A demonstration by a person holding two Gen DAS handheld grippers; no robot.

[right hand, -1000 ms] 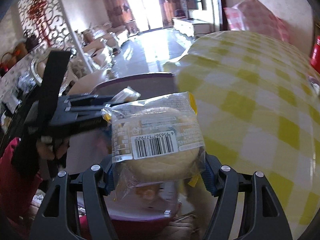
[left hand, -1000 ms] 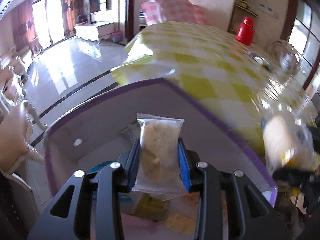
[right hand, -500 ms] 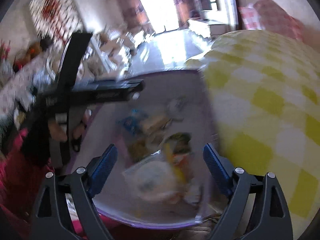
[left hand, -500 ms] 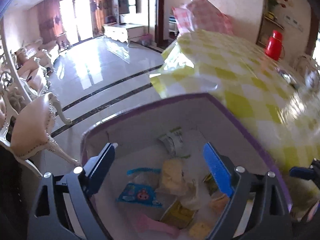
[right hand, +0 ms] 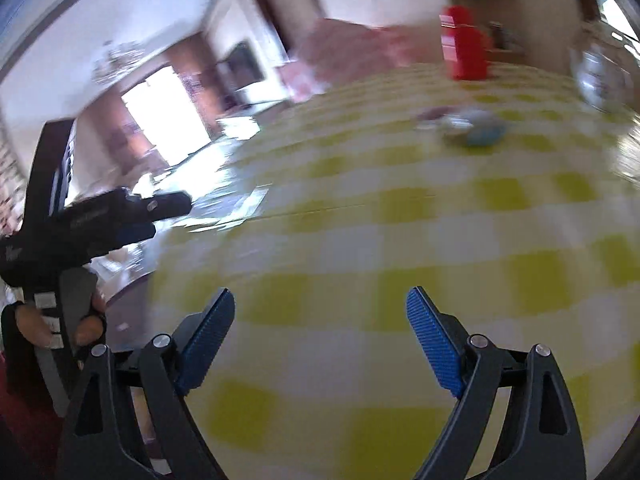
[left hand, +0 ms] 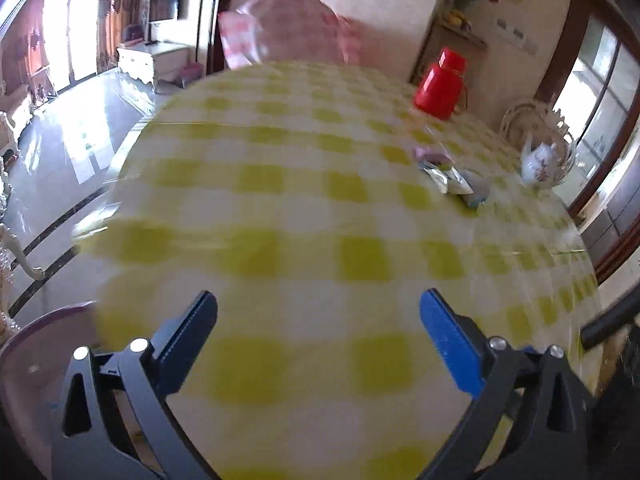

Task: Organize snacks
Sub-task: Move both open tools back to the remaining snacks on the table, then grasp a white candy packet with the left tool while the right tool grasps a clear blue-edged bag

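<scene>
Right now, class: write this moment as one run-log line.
left gripper: opening, empty | right gripper: open, empty | snack packets: on checked tablecloth, far side | red flask: upright

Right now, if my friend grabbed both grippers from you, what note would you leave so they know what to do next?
Left hand-held gripper: jaws opening wide, nothing between them.
Right hand-held gripper: open, empty.
Both point over the yellow checked tablecloth.
The purple-rimmed bin is at the table's near left edge; what it holds is out of view now.
Left to do: a small pile of snack packets lies far across the table, near the red thermos and the teapot. Fetch those and bring them to the bin.
</scene>
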